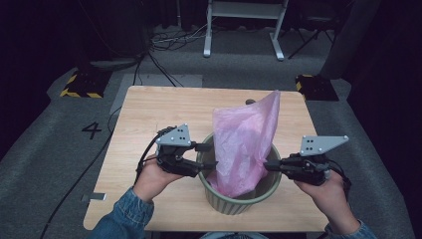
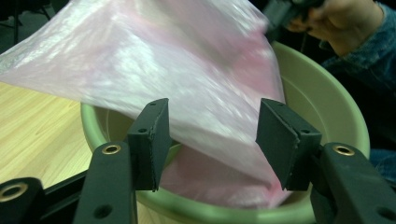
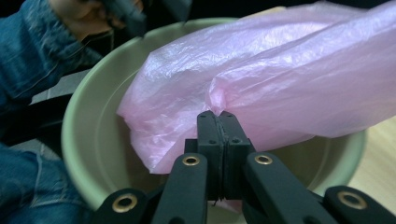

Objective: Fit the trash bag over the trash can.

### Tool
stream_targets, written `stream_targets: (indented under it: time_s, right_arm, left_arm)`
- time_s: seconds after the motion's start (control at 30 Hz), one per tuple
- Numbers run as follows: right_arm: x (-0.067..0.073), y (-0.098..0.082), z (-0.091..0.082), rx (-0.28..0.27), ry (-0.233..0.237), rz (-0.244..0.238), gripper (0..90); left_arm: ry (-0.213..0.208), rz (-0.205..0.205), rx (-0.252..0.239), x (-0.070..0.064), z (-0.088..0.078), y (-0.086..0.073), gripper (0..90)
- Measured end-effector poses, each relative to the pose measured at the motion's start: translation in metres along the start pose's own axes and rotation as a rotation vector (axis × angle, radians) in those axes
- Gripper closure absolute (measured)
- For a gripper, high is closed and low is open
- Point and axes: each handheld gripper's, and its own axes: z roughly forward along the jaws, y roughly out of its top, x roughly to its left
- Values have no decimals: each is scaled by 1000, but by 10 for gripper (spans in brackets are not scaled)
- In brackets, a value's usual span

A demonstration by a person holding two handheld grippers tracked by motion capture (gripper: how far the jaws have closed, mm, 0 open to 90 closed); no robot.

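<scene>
The left claw [image 1: 205, 155] is held in the left hand [image 1: 152, 180] and points to the right, with its jaws apart. The right claw [image 1: 267, 166] is held in the right hand [image 1: 326, 193] and points to the left. Its jaws are pressed tight together, pinching something thin.

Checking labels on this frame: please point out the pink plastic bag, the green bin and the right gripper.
pink plastic bag [image 1: 246, 144], high view, middle of its upright sheet.
green bin [image 1: 234, 204], high view, near outer wall.
right gripper [image 3: 218, 122], right gripper view, tips pinched on the bag's edge.
</scene>
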Motion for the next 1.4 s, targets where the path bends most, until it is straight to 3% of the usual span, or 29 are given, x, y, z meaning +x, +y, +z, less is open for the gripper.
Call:
stream_targets:
  time_s: [0.3,0.33,0.4,0.43,0.5,0.57,0.6,0.67,0.7,0.77,0.93,1.07,1.23,1.27,1.3,1.33,1.4]
  right_arm:
    - [9,-8,4,38,20,1,880]
    - [10,-8,4,41,22,3,878]
    - [11,-9,4,49,20,4,869]
    - [12,-9,3,54,14,6,849]
    - [12,-9,2,54,9,8,830]
    - [13,-9,-2,45,-2,16,745]
    - [12,-8,-6,26,-24,19,633]
    - [11,-8,-9,13,-42,14,585]
    - [8,-4,-19,-18,-70,23,500]
    - [7,-2,-22,-33,-82,31,469]
    - [-9,12,-38,-139,-188,85,351]
    - [-30,19,-34,-136,-279,142,310]
    - [-56,25,-25,-133,-306,215,316]
    - [-62,26,-21,-127,-282,240,416]
    - [-62,26,-21,-127,-282,240,416]
    - [-64,26,-20,-120,-259,245,516]
    - [-66,25,-17,-99,-176,254,705]
  left_arm:
    - [27,-2,44,2,18,9,409]
    - [15,4,54,0,20,9,424]
    - [10,28,74,-4,24,10,522]
    - [10,36,88,-6,26,10,652]
    - [7,58,137,-10,32,10,698]
    - [18,72,178,-13,38,10,769]
    - [13,71,188,-14,39,10,791]
    - [16,71,188,-14,39,10,795]
    - [16,70,190,-15,39,10,795]
    - [13,70,189,-15,40,10,795]
    - [23,69,158,-15,37,10,769]
    - [56,59,131,-13,32,11,662]
    - [61,34,116,-8,27,9,592]
    - [61,34,114,-7,27,8,588]
    - [61,33,113,-7,26,8,588]
    - [63,33,110,-6,25,8,588]
    - [66,34,103,-6,23,7,589]
